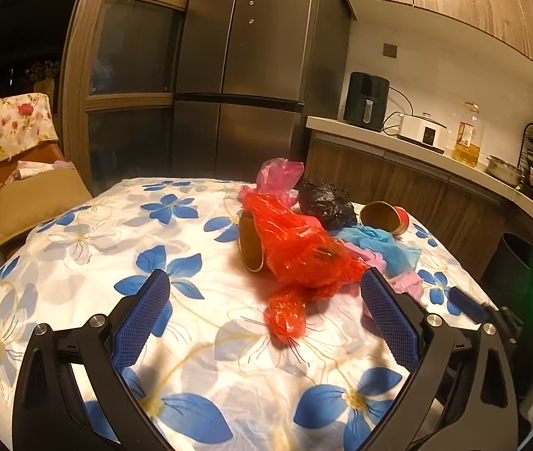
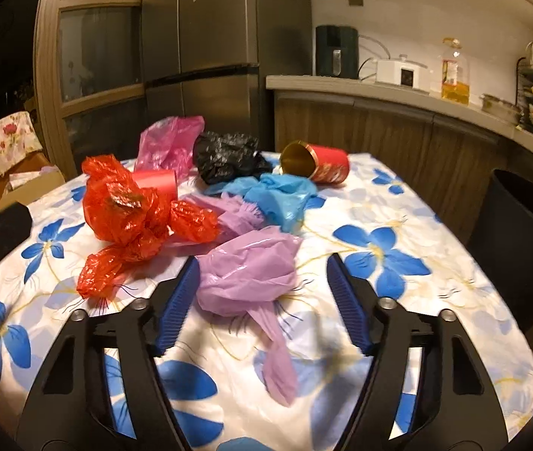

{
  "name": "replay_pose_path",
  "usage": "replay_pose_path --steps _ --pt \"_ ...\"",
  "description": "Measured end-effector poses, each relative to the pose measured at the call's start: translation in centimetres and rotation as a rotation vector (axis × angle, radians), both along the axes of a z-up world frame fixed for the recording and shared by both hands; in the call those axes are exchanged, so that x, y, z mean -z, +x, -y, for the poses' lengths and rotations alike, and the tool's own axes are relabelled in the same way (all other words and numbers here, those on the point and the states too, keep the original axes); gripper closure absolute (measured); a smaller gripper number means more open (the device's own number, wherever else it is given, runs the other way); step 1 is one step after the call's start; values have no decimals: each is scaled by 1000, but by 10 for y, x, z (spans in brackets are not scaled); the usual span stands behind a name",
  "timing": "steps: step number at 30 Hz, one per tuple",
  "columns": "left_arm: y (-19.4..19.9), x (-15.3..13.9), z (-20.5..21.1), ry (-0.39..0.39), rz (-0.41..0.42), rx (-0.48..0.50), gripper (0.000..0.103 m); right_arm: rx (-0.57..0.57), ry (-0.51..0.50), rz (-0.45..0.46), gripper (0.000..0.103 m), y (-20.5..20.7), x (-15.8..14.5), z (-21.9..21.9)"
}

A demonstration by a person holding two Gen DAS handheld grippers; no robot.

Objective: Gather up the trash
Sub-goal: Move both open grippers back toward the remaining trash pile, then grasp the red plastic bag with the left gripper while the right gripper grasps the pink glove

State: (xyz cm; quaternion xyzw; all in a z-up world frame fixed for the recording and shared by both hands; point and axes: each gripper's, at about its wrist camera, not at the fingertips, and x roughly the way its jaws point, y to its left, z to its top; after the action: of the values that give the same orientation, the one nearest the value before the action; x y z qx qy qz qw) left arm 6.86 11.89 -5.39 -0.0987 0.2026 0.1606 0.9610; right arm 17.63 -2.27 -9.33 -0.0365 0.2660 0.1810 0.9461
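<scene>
the right tongs [image 2: 262, 293] stand partly open around the lilac bag [image 2: 245, 270] at lower centre of the right wrist view, its left pad touching the crumpled film, the right pad apart, nothing gripped yet. the left tongs [image 1: 266, 312] gape wide before the red bag [image 1: 300, 255] at frame centre on the worktop [image 1: 78, 248]. both bags look feather-light, soft and slippery, likely to collapse under the pads, so pinch the bunched body, not the trailing tail. red cans lie behind, stiffer and prone to roll.
</scene>
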Motion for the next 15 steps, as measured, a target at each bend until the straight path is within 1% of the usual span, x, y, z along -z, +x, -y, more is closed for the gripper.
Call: replay_pose_path --steps 2,3,4,5,6,7,8,11,15 --pt "4 0 -3 -5 -1 -1 6 -12 -5 -26 49 5 4 -4" --pt "7 0 -3 -7 -2 0 6 -18 -8 -33 52 7 6 -5" --pt "10 0 -4 -8 -2 2 6 -27 -12 -40 61 8 8 -7" --pt "12 0 -3 -8 -2 4 6 -35 -15 -44 74 9 9 -8" --pt "15 0 -2 -10 -4 7 6 -38 -21 -49 80 9 10 -9" --pt "19 0 -1 -11 -6 12 6 -41 -21 -49 93 9 11 -9" --pt "22 0 0 -11 -8 15 6 -42 -18 -47 97 9 10 -8" --pt "32 1 5 -9 -13 25 6 -21 9 -19 99 3 5 2" --pt "51 2 9 -10 -24 24 7 22 29 6 99 -3 -2 22"
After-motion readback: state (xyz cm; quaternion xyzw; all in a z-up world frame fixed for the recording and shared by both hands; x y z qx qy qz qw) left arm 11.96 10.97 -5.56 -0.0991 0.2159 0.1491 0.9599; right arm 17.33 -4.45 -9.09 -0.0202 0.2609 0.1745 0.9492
